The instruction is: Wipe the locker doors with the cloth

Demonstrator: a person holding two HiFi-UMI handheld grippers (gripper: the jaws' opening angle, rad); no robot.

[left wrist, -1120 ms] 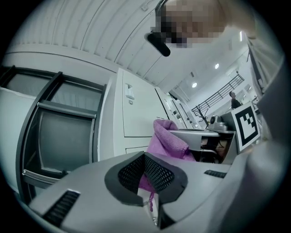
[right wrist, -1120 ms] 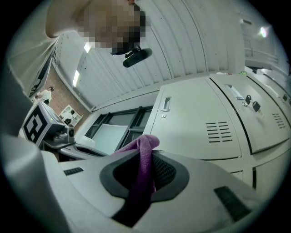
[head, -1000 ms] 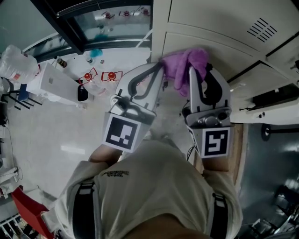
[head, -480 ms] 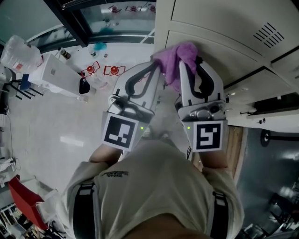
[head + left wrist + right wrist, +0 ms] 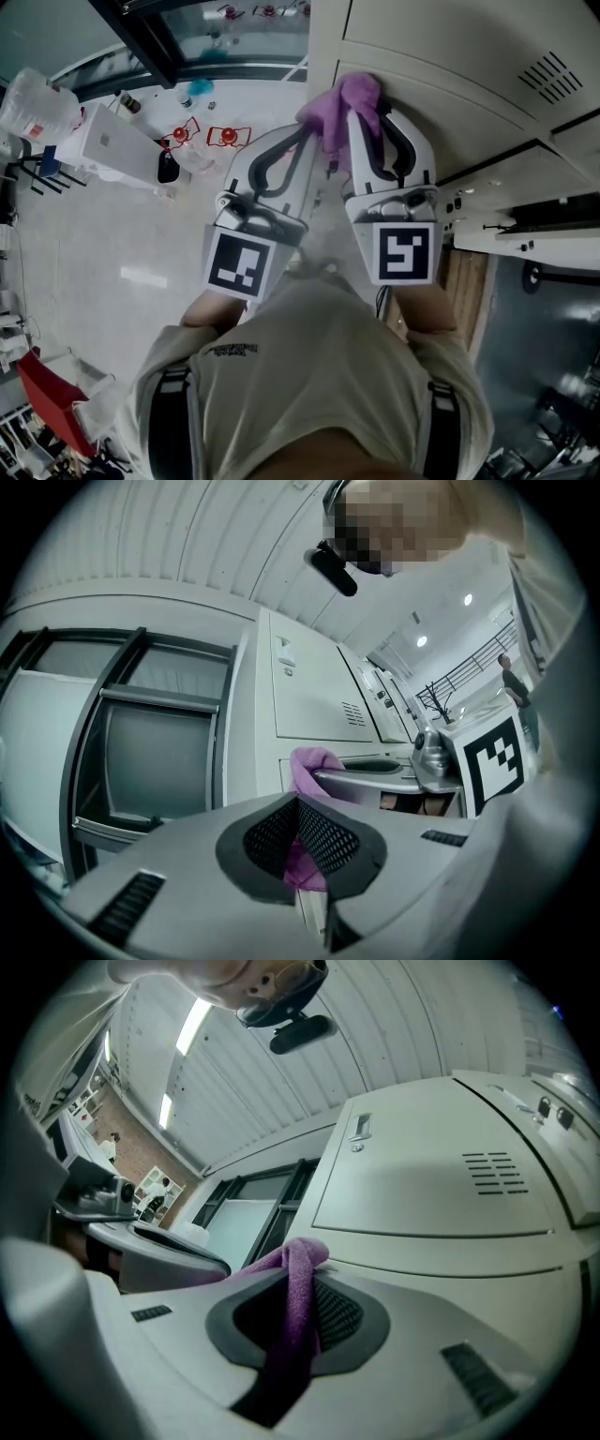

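Right gripper (image 5: 366, 111): jaws clamped on the purple cloth (image 5: 342, 101). In the right gripper view a twisted fold runs down between the pads and bulges above the tips.
Left gripper (image 5: 317, 142): jaws drawn together at the tips with nothing pinched. The purple seen through their gap in the left gripper view is cloth hanging beyond them.
Cloth position: upper centre of the head view, bunched against the left edge of a cream locker door (image 5: 441, 56), just beside the left gripper's tip.

Containers:
- Lockers fill the upper right of the head view. The doors there are closed, so their contents cannot be seen. One has vent slits (image 5: 550, 75).
- At the right edge a dark gap (image 5: 553, 208) shows above a pale ledge; what is inside cannot be told.
- Clear plastic bag (image 5: 28, 103), upper left; contents indistinct.
- White box (image 5: 108, 155) beside it, closed.

Surface and room:
- Pale glossy floor (image 5: 112, 272) on the left.
- Two small red-and-white objects (image 5: 225, 137) lie near the box.
- Dark window frame (image 5: 150, 42) crosses the upper left.
- Red object (image 5: 47, 403), lower left corner.
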